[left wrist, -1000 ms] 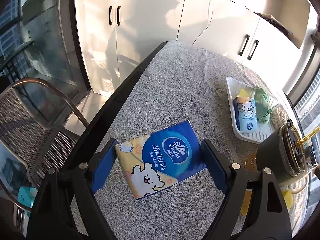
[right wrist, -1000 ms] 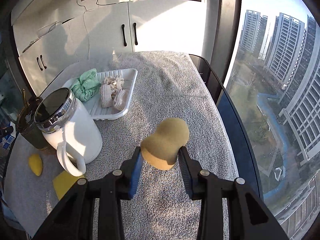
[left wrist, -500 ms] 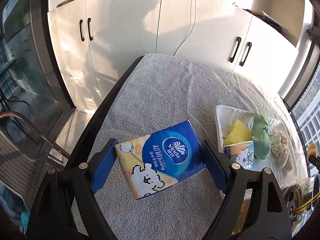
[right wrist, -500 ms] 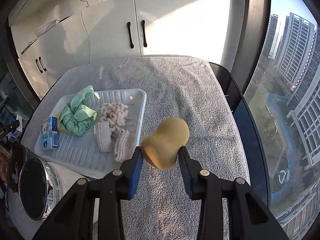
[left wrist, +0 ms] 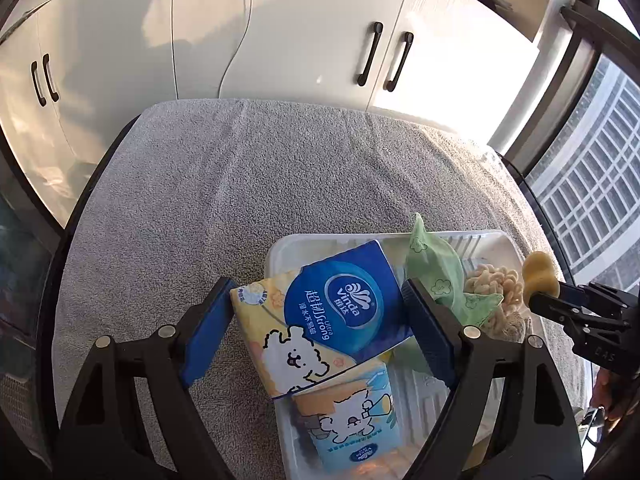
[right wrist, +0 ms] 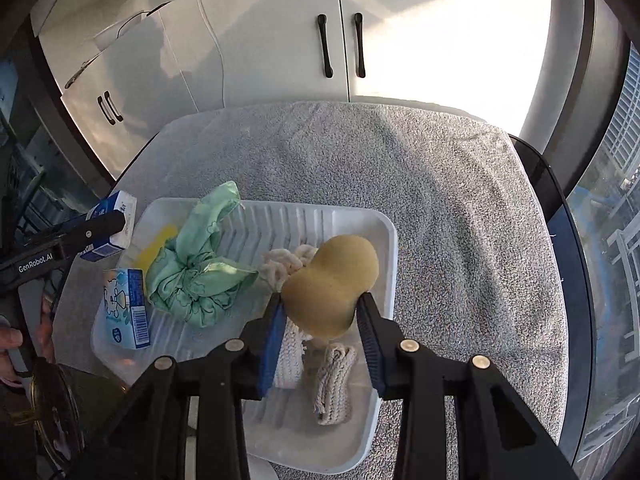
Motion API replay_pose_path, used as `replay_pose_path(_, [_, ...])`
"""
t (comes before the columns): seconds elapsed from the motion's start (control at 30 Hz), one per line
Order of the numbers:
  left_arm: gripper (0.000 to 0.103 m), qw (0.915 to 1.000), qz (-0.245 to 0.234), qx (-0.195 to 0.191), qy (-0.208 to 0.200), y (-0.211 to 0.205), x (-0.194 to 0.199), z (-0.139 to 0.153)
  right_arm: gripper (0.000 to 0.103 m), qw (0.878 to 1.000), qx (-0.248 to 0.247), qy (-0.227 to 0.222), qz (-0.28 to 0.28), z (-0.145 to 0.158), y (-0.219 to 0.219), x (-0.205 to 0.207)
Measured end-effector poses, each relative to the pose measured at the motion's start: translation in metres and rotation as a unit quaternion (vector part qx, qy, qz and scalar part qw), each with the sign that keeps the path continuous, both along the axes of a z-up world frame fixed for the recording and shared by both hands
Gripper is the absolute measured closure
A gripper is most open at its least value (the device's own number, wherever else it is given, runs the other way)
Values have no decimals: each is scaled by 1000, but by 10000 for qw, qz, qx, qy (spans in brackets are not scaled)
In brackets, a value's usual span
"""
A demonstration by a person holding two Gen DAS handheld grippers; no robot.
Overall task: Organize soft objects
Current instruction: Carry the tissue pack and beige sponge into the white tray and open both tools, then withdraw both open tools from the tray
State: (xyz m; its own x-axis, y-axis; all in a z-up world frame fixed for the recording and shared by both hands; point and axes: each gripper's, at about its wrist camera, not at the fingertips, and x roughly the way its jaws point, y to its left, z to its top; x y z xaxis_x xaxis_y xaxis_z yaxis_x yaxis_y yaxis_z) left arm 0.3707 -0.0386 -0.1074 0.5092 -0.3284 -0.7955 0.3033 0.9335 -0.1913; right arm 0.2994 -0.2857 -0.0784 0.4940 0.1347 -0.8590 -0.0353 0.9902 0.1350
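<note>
My left gripper (left wrist: 318, 300) is shut on a blue and yellow tissue pack (left wrist: 332, 312), which hangs over the left end of the white tray (left wrist: 492, 238). The tray holds a smaller light-blue tissue pack (left wrist: 352, 424), a crumpled green cloth (left wrist: 436, 276) and cream knitted pieces (left wrist: 496, 284). In the right wrist view my right gripper (right wrist: 320, 304) is shut on a tan gourd-shaped sponge (right wrist: 332, 284) above the knitted pieces (right wrist: 334, 380) at the right end of the tray (right wrist: 386, 236). A yellow sponge (right wrist: 160, 244) lies partly under the green cloth (right wrist: 192, 276).
A grey towel (left wrist: 280, 184) covers the dark-rimmed table. White cabinets (left wrist: 280, 40) stand behind it and windows run along the right. A dark metal-rimmed cup (right wrist: 40, 412) stands at the tray's near left corner, next to a person's hand (right wrist: 16, 344).
Both grippers have travelled across the table to the tray, each keeping its grip. The tissue pack now hangs over the tray's left end and the sponge over its right end.
</note>
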Motion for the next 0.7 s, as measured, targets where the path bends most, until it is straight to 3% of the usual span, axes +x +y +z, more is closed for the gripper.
replay_pose_path(0.37, [19, 9988, -145, 56, 459, -13, 6, -26, 64, 9996, 52, 246, 95, -17, 17, 24])
replay_pose_path(0.63, [17, 9991, -151, 196, 345, -18, 3, -25, 61, 9987, 70, 497, 132, -28, 22, 27])
replay_pose_path(0.7, [17, 9993, -122, 225, 281, -17, 1, -21, 54, 9988, 67, 468, 137, -27, 22, 26])
